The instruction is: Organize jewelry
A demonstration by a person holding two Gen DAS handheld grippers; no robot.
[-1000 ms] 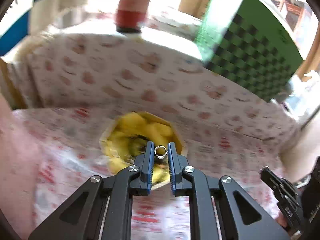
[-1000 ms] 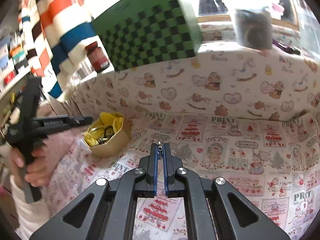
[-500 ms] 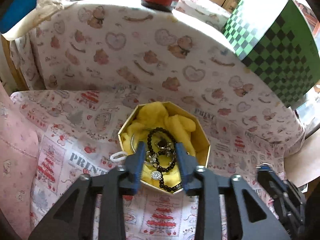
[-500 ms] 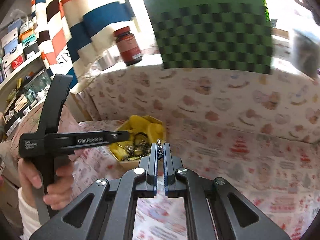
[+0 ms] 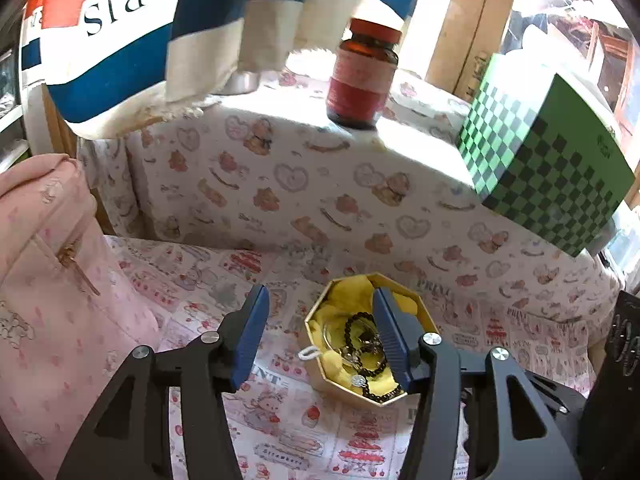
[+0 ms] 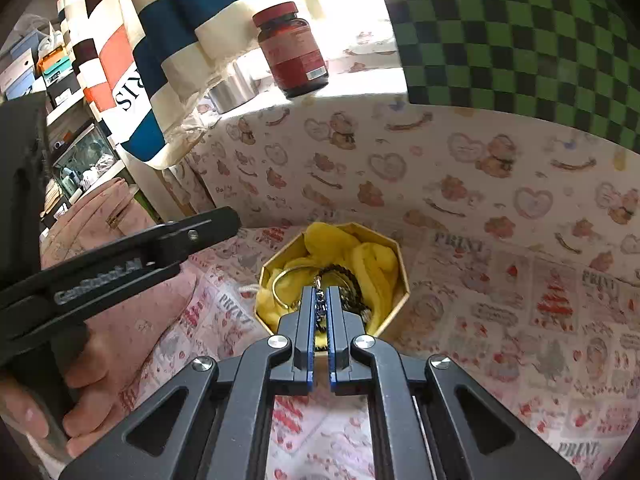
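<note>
Nearest the right wrist camera, the right claw [image 6: 320, 306] was clamped on a small silvery chain piece [image 6: 319, 303], its blue pads nearly meeting with the links pinched between them. It hung just above the near rim of the gold octagonal box [image 6: 394, 312] lined with crumpled yellow cloth [image 6: 370, 264]. Inside the box lay a black beaded bracelet [image 5: 370, 366], a thin gold bangle [image 6: 280, 280] and some smaller silver pieces, tangled together.

In the left wrist view, the left claw [image 5: 320, 332] had just been opening; its jaws stood apart with nothing between them, one finger over the printed cloth-covered desk [image 5: 280, 420] beside the box and the other over its interior. From the right view, a person's hand [image 6: 76, 392] gripped that tool's handle at the lower left.

Further back, a pink padded bag [image 5: 52, 280] lay to the left. On the raised ledge behind stood a brown glass jar with a red label [image 5: 362, 76] and a green-and-black checkered box [image 5: 548, 172], with a striped fabric bag [image 5: 160, 32] hanging above.

The step in hand looked like delivering the chain piece into the box. The next move probably called for bringing the right claw over the yellow lining and releasing, taking care that the links did not snag on the pads.
</note>
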